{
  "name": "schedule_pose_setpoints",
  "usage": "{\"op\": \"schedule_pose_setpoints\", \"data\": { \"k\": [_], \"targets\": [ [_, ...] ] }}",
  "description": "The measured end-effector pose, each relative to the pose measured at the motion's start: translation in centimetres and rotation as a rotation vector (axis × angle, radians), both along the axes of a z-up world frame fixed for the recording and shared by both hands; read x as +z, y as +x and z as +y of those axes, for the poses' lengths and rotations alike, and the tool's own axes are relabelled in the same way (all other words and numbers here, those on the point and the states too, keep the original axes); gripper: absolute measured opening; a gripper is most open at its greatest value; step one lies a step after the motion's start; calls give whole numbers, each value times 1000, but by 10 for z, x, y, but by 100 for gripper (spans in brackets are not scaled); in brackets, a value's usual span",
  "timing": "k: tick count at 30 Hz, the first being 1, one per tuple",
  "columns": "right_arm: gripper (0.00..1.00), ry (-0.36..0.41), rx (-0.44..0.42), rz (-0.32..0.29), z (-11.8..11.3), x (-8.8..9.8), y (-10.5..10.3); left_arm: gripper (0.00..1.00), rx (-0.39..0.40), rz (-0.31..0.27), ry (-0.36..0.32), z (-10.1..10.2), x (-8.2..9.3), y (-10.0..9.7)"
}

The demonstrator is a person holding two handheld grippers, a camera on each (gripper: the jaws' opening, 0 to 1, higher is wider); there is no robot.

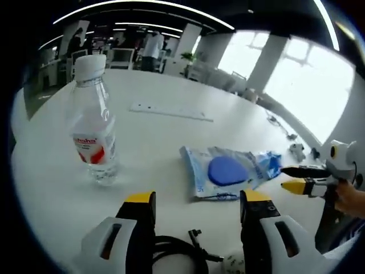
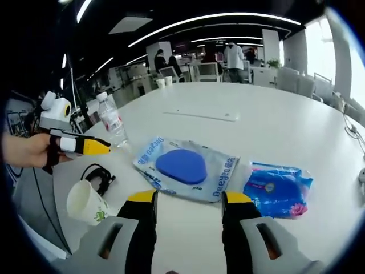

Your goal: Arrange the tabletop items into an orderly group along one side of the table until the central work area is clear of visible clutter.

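Note:
A clear water bottle [image 1: 94, 125] with a white cap and red label stands upright on the white table [image 1: 159, 148], ahead and to the left of my left gripper [image 1: 197, 200]. That gripper is open and holds nothing. A flat clear packet with a blue round pad [image 1: 228, 171] lies just ahead of it. My right gripper [image 1: 289, 178] comes in from the right beside the packet's end. In the right gripper view my right gripper [image 2: 189, 198] is open over the table, just short of the packet [image 2: 182, 165]. A blue tissue pack [image 2: 276, 188] lies to its right.
A paper cup [image 2: 85, 202] and a black cable [image 2: 100, 174] lie near the table edge, below my left gripper [image 2: 102, 147]. The bottle [image 2: 111, 123] stands behind them. A flat white strip [image 1: 171, 111] lies farther across the table. Chairs and people are in the background.

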State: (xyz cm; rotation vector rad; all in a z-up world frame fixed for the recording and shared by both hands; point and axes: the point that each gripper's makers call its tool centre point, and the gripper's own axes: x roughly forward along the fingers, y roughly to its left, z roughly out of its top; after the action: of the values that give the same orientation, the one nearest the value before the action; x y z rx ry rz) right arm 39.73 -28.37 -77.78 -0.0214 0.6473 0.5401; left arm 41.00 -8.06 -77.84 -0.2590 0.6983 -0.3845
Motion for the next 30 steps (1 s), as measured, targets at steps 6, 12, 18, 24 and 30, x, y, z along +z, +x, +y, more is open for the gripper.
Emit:
{"op": "schedule_pose_setpoints", "data": {
  "k": [6,12,18,24,30],
  "targets": [
    [42,4,10,-8,8,5,-4,55,-2,-15,4,5,8,-3],
    [42,4,39,-17,15,7,-11,55,-13,-25,13,10,10,-8],
    [42,-6,53,-4,15,1,-20,54,-26,-19,35,21,6,-18],
    [43,1,134,-20,28,1,-34,54,-27,-23,35,29,6,-27],
    [43,40,243,-25,47,-1,-55,51,-115,-93,142,36,6,-44]
  ]
}}
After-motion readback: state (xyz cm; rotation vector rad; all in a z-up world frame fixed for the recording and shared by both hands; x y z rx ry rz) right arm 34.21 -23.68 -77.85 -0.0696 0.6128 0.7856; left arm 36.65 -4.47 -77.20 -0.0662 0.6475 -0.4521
